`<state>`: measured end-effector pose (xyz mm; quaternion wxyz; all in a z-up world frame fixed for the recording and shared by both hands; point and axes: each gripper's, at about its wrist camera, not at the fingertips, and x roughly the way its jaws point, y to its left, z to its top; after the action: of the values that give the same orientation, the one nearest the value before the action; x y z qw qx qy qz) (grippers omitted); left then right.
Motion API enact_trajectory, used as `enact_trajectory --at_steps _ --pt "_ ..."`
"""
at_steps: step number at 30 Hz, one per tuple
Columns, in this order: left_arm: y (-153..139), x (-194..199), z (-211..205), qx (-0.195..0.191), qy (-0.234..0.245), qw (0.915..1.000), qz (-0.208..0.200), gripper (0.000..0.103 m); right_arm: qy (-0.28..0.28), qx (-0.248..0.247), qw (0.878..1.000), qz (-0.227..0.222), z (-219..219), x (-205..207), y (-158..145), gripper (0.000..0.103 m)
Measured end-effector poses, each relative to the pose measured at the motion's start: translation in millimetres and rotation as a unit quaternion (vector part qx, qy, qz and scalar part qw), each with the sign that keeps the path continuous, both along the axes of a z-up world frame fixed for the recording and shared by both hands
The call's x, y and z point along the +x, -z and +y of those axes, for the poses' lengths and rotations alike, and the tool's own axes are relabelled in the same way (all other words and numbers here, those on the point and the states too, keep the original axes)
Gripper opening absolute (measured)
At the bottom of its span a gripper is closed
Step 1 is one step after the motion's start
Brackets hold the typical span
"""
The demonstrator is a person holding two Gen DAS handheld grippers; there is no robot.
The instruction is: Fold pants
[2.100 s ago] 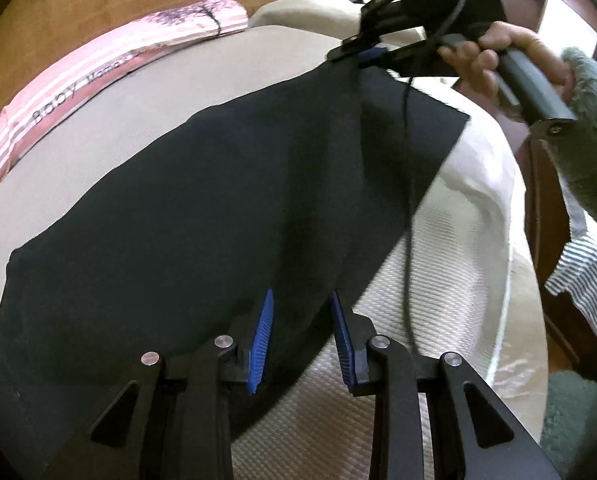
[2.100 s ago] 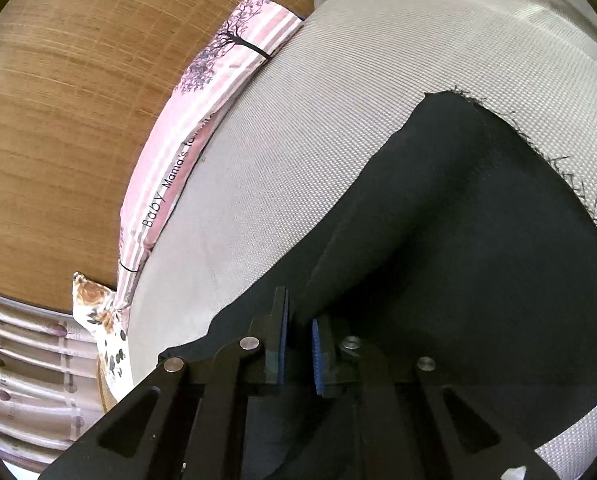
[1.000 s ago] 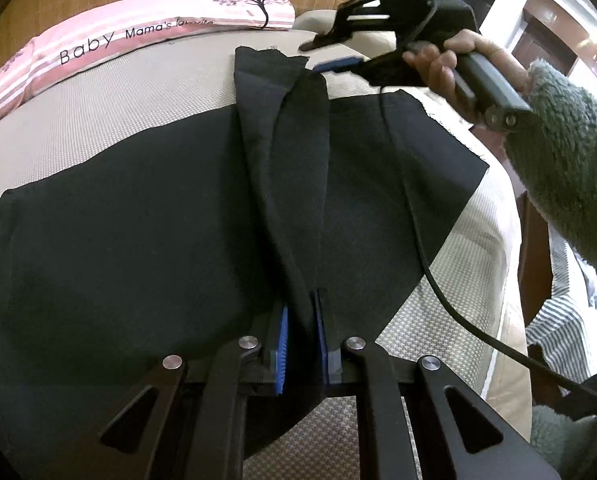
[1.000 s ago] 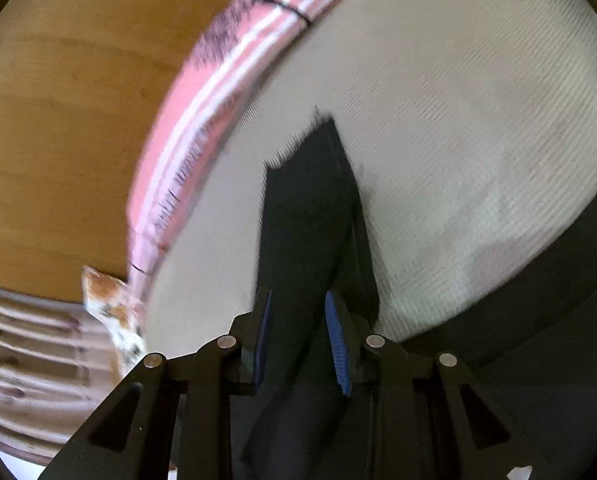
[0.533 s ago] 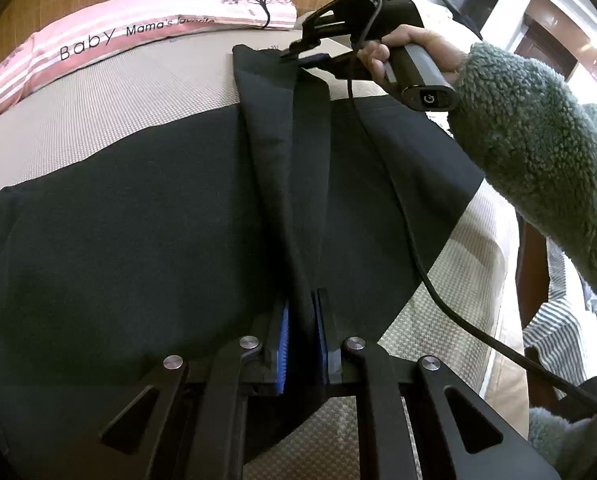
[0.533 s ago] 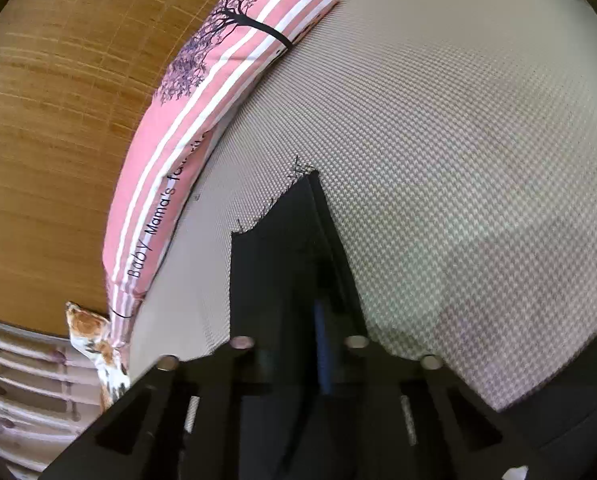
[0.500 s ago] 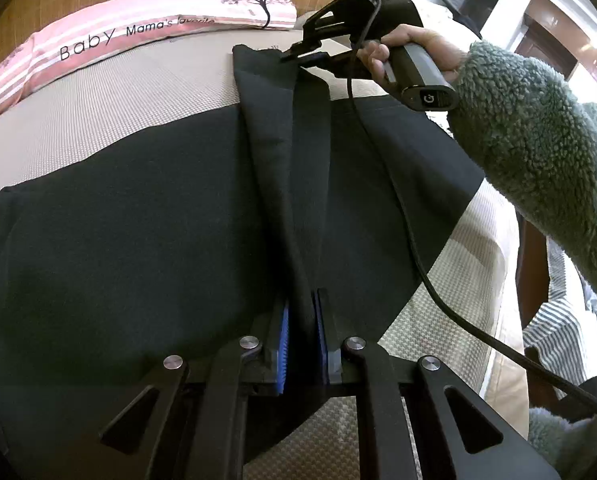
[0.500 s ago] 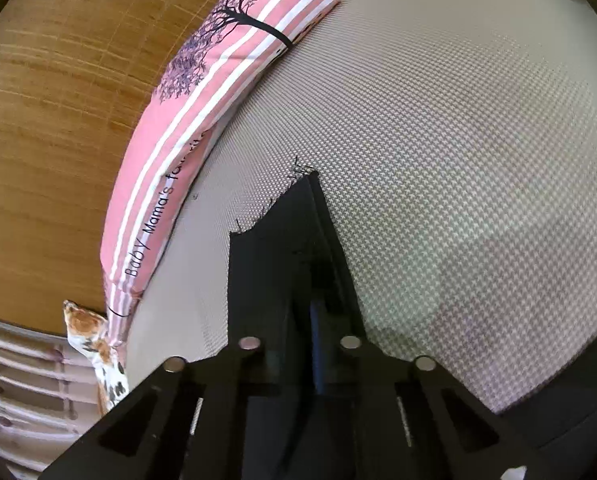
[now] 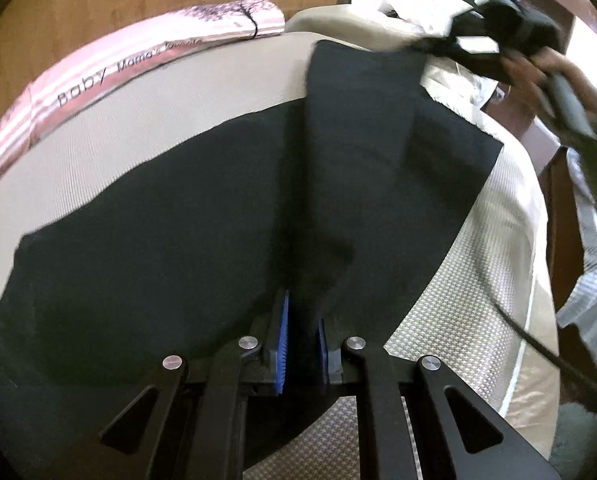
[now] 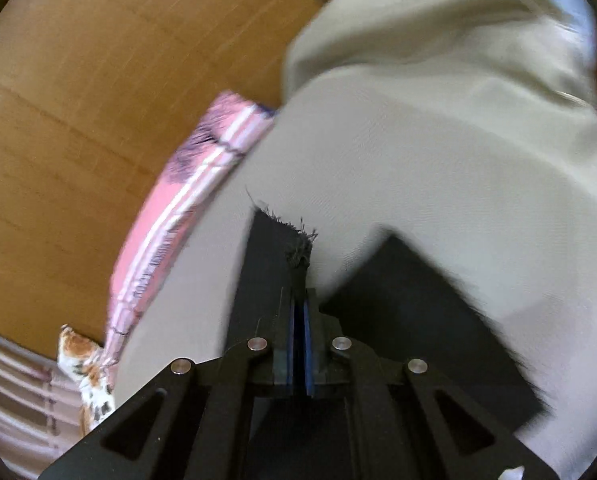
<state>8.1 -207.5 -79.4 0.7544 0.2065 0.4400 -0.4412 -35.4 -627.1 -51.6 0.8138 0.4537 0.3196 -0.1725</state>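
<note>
Black pants (image 9: 170, 216) lie spread on a beige cushioned surface (image 9: 202, 92). One pant leg (image 9: 358, 120) is lifted and stretched between the two grippers, over the rest of the pants. My left gripper (image 9: 300, 340) is shut on the near end of this leg. My right gripper (image 9: 438, 46) is seen far right in the left wrist view, holding the frayed far end. In the right wrist view the right gripper (image 10: 298, 320) is shut on the frayed hem (image 10: 294, 240); more black cloth (image 10: 418, 312) lies below to the right.
A pink striped pillow (image 9: 110, 64) lies along the far edge by a wooden wall (image 10: 98, 80). A beige cushion (image 10: 438, 40) sits beyond the pants. The right gripper's cable (image 9: 538, 344) trails at the right, near striped cloth (image 9: 590, 304).
The right gripper has carried the leg's far end to the right and up, and the lifted leg has opened wider. The left gripper keeps its hold.
</note>
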Motion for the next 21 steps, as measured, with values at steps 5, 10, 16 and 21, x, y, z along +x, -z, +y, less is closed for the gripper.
enact_trajectory --at_steps 5,10,16,21 --pt "2 -8 -8 0.021 0.023 0.9991 -0.030 0.016 0.047 0.016 0.997 0.061 -14 -56 36 0.004" --pt "4 -13 -12 0.043 0.041 0.9963 -0.063 0.016 0.072 0.040 0.996 0.046 -17 -74 46 0.003" --pt "-3 -18 -8 0.034 0.064 0.9950 -0.068 0.014 0.068 -0.002 0.997 0.044 -8 -84 27 0.003" --pt "-3 -31 -6 0.034 0.098 0.9918 -0.075 0.012 0.081 0.013 0.995 0.062 -5 -97 46 0.003"
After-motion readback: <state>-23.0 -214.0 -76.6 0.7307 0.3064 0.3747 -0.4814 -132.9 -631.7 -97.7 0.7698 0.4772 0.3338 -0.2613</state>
